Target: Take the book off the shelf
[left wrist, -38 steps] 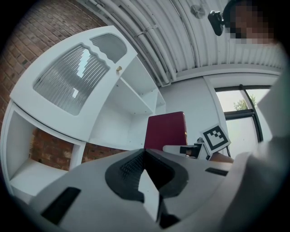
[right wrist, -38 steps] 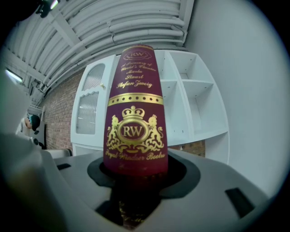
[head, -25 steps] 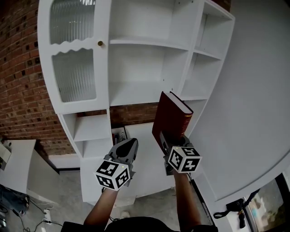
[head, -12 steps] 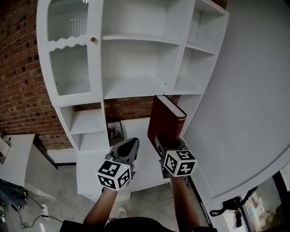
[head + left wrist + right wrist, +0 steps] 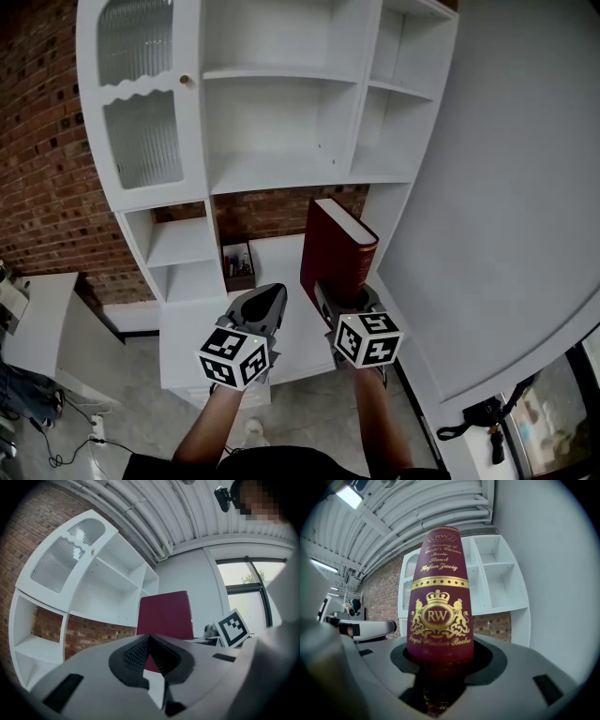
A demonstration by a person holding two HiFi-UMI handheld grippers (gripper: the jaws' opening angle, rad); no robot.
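One white shelf (image 5: pixel 272 178) is standing against a brick wall. In front of its lower compartments, off its boards, the dark red book (image 5: pixel 336 258) is standing upright, the right gripper (image 5: pixel 342 298) clamping its bottom end. Left of that, the left gripper (image 5: pixel 267 300) is keeping its jaws together, empty.

Head view: well back from the white shelf unit (image 5: pixel 281 178), facing its front, tilted down.
Left gripper view: before the shelf unit, aimed upward, past its right side.
Right gripper view: very near the book (image 5: pixel 439 597), spine-on, shelf unit behind.
Shared by all: shelf unit, book.
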